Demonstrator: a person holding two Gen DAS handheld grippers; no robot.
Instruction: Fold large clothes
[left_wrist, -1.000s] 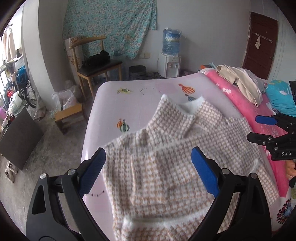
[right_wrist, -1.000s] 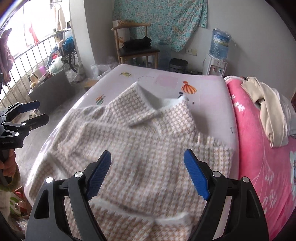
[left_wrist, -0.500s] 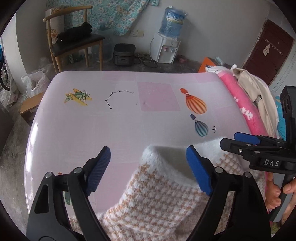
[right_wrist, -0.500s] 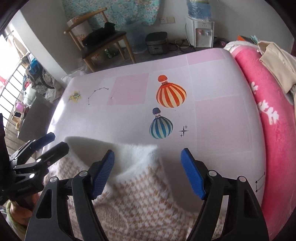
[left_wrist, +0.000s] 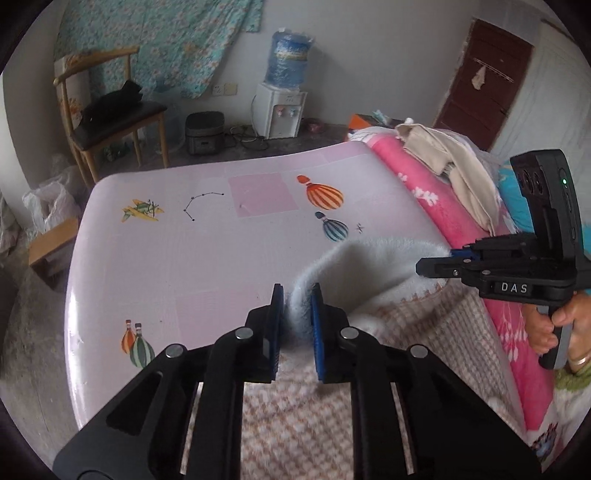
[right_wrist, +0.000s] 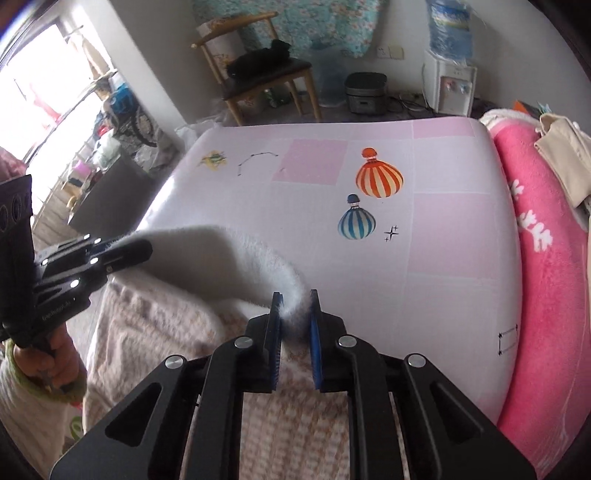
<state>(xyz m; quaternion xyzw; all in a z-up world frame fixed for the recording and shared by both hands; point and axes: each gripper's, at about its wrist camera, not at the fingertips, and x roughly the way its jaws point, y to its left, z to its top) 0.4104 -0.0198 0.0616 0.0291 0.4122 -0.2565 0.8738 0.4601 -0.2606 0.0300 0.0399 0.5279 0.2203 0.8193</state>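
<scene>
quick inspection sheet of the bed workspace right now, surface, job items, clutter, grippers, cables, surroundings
surface: pink bed sheet with balloon prints, far half bare.
job's things: checked sweater lies on the near half; its white fuzzy collar is lifted off the sheet.
clutter: beige garment on the pink blanket at the bed's side.
grippers: left gripper and right gripper have just been closing; each pinches one end of the collar.
cables: cords on the floor by the water dispenser.
surroundings: wooden chair holding a dark item, rice cooker, brown door, floral cloth on the wall.
</scene>
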